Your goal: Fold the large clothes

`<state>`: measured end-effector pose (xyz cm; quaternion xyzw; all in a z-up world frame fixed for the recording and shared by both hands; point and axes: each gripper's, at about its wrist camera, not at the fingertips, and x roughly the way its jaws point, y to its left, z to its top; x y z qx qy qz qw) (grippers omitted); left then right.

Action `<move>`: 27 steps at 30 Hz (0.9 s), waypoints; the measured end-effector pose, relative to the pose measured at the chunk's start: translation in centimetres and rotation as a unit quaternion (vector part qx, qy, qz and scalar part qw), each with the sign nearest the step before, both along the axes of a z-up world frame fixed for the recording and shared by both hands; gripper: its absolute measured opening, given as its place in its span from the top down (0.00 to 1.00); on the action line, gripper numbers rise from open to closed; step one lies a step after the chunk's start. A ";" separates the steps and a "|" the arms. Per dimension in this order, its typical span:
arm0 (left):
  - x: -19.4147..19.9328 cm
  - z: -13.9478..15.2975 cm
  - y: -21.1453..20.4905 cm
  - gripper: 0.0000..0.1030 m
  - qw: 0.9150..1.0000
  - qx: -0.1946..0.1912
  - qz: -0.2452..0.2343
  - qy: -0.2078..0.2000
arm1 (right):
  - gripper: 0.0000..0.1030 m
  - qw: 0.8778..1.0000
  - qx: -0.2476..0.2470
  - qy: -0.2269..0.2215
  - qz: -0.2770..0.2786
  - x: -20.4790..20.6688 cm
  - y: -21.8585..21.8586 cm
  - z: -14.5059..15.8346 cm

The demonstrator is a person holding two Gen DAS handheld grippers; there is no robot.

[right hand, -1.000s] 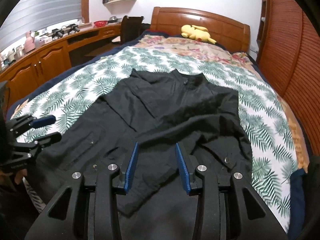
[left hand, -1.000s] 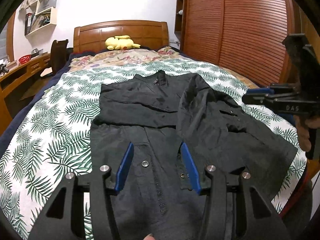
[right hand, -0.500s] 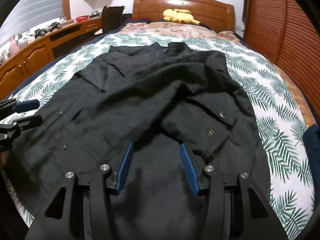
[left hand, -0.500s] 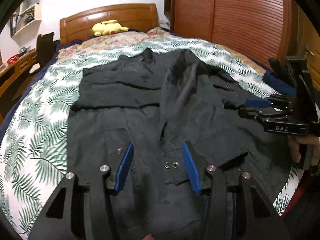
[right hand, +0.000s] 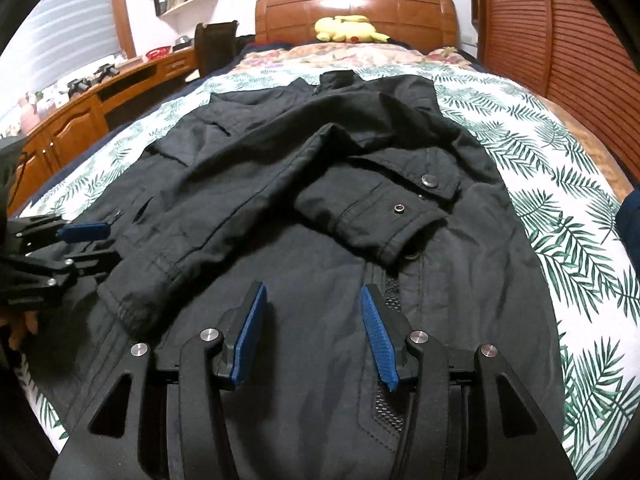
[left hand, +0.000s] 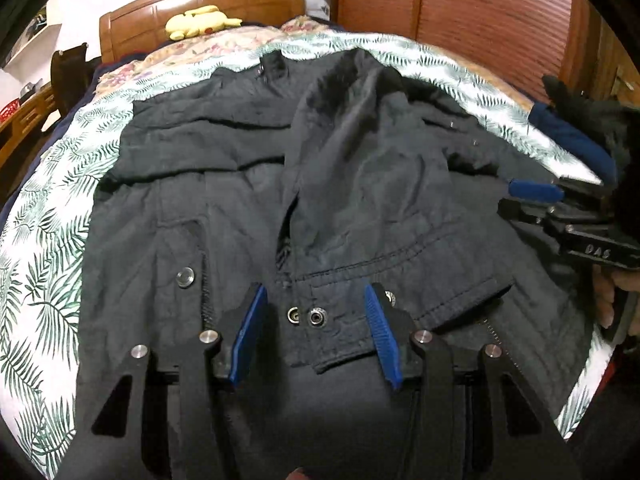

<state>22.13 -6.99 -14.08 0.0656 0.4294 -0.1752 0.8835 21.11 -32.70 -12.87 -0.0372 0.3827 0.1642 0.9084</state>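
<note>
A large black jacket point(left hand: 224, 200) lies front up on the bed, collar toward the headboard, both sleeves folded across its chest; it also shows in the right wrist view point(right hand: 320, 168). My left gripper point(left hand: 314, 300) is open and empty, low over a sleeve cuff with snap buttons point(left hand: 312, 316) near the hem. My right gripper point(right hand: 312, 296) is open and empty, low over the jacket's lower front beside the zipper. Each gripper shows in the other's view, the right one point(left hand: 532, 196) at the jacket's right side and the left one point(right hand: 86, 240) at its left side.
The bed has a palm-leaf cover point(right hand: 560, 184) and a wooden headboard point(right hand: 360, 4) with a yellow plush toy point(right hand: 348, 28). A wooden desk point(right hand: 80, 112) and dark chair point(right hand: 216, 44) stand to the left. A slatted wooden wardrobe point(left hand: 480, 20) lines the right side.
Both grippers have moved forward and down toward the jacket's lower part. Both stay open. The jacket has not visibly moved.
</note>
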 end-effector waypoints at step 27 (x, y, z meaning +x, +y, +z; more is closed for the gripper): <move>-0.8 -0.2 0.2 0.89 1.000 0.012 -0.018 0.019 | 0.52 1.000 -0.025 -0.005 0.014 -0.2 1.2 -0.3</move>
